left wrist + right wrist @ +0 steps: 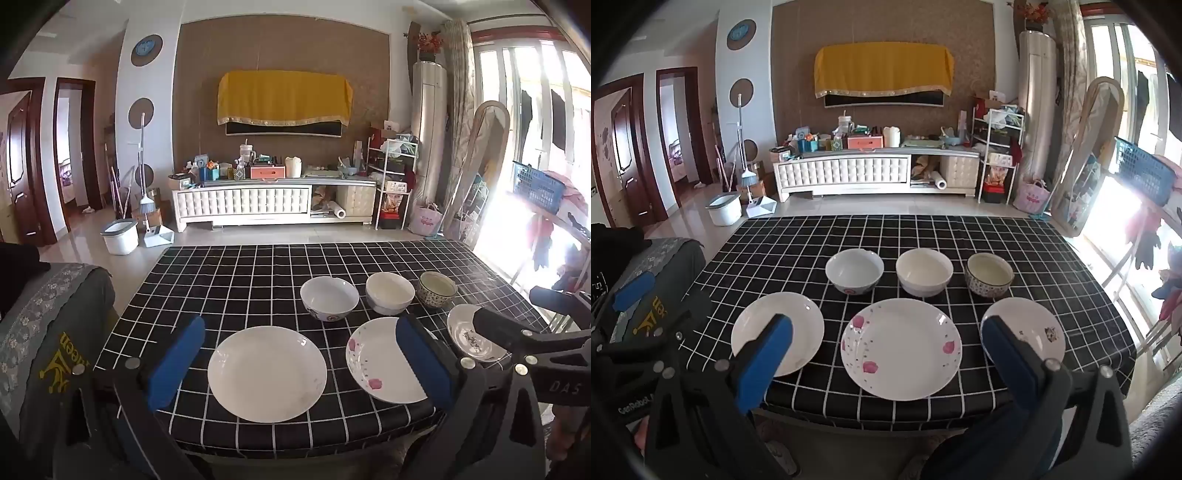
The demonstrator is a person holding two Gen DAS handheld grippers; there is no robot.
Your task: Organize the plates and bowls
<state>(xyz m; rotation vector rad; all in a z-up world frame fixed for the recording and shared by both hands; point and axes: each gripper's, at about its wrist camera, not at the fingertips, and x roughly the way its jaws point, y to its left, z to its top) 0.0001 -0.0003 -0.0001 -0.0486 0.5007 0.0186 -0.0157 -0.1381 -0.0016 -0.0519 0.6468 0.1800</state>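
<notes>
A black checked table (798, 243) holds three plates and three bowls. Both grippers, left (301, 363) and right (886, 354), are spread wide, holding nothing. A white cabinet (846, 173) stands behind.

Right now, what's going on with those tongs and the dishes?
Left tongs and right tongs open, empty, above table edge. Three plates, three bowls in two rows, untouched. Nothing in the way.
</notes>
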